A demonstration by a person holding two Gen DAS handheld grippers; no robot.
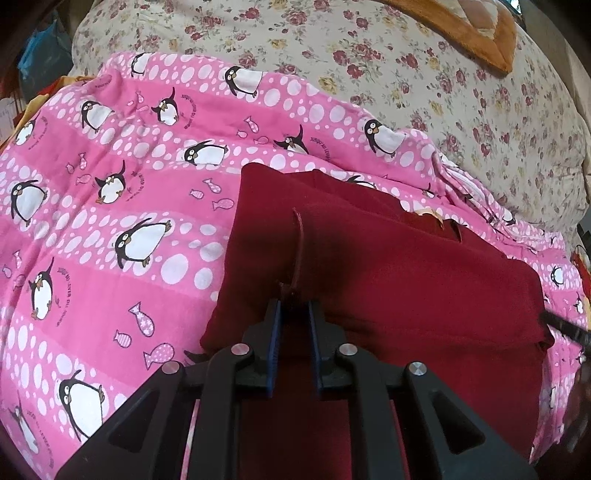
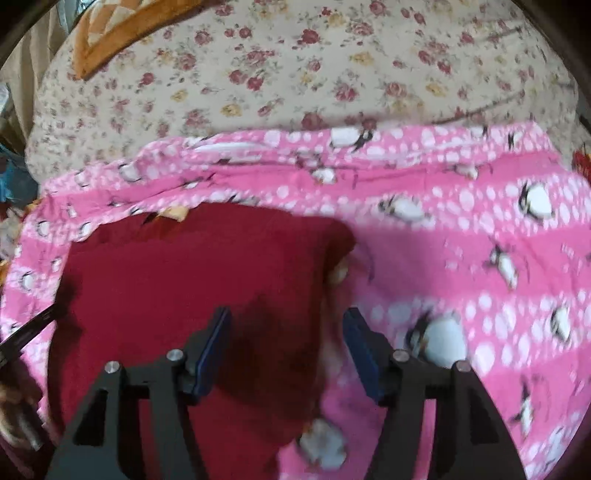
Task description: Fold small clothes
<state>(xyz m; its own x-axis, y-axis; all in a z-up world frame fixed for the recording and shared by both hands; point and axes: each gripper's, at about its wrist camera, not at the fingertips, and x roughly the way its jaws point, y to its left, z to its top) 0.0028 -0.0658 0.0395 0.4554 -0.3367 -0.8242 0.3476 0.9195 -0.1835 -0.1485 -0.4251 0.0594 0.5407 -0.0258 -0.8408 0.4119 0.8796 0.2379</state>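
A dark red garment [image 1: 406, 280] lies partly folded on a pink penguin-print blanket [image 1: 110, 206]. My left gripper [image 1: 294, 304] is shut on a raised pinch of the red fabric near its front edge. In the right wrist view the red garment [image 2: 177, 280] lies left of centre on the pink blanket [image 2: 461, 258]. My right gripper [image 2: 286, 321] is open and holds nothing. It hovers over the garment's right edge, its left finger over red cloth and its right finger over the blanket. This view is blurred.
A floral cream bedcover [image 1: 406, 66] lies beyond the blanket, with an orange-edged cushion [image 1: 480, 33] at the back. The other gripper's tip shows at the right edge of the left wrist view [image 1: 565, 328] and at the left edge of the right wrist view [image 2: 29, 328].
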